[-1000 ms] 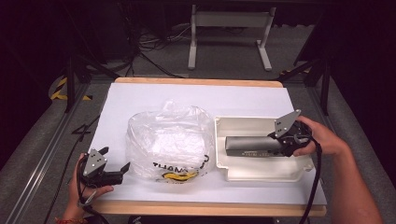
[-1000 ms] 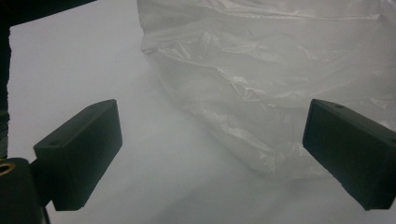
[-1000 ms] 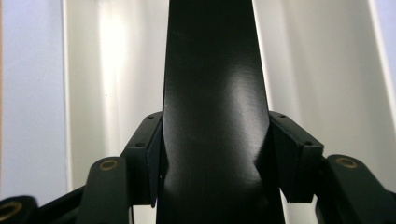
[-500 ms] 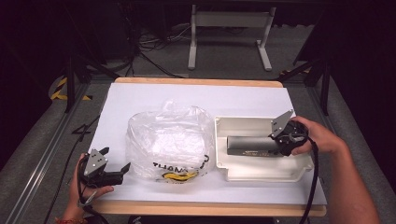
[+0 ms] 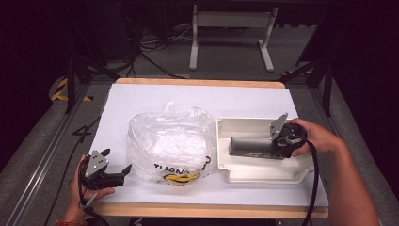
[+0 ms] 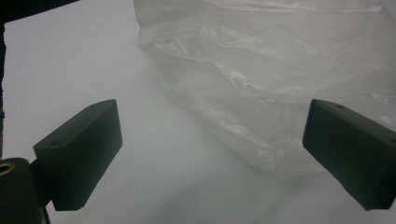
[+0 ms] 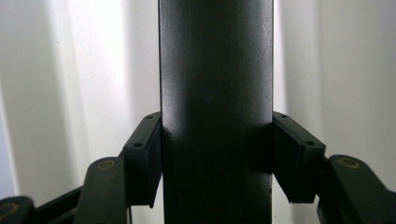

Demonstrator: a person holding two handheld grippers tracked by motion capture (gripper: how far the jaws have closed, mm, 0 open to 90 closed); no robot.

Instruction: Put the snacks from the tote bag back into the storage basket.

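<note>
- Broadly, a white table top point(image 5: 155, 101) takes up the middle of the high view, with a wooden edge along its top and bottom.
- Next in size, a crumpled clear plastic bag point(image 5: 170, 143) lies at the centre of the frame, with black and yellow print near its lower edge.
- Just right of it sits a cream tray point(image 5: 263, 172), at centre right of the frame.
- A dark grey block point(image 5: 249, 147) lies lengthwise inside the tray, its right end between the jaws of the right gripper point(image 5: 281, 146), which a hand holds from the right.
- At lower left, the left gripper point(image 5: 117, 173) rests on the table just beside the bag's left side, its jaws spread with nothing between them.
- The right gripper view adds what the high view lacks: both pads point(image 7: 145, 156) press flat against the block's point(image 7: 215, 93) sides, the pale tray point(image 7: 84, 93) behind it.
- The left gripper view shows the bag's point(image 6: 280, 79) wrinkled film near the wide-apart pads point(image 6: 86, 147), apart from them.
</note>
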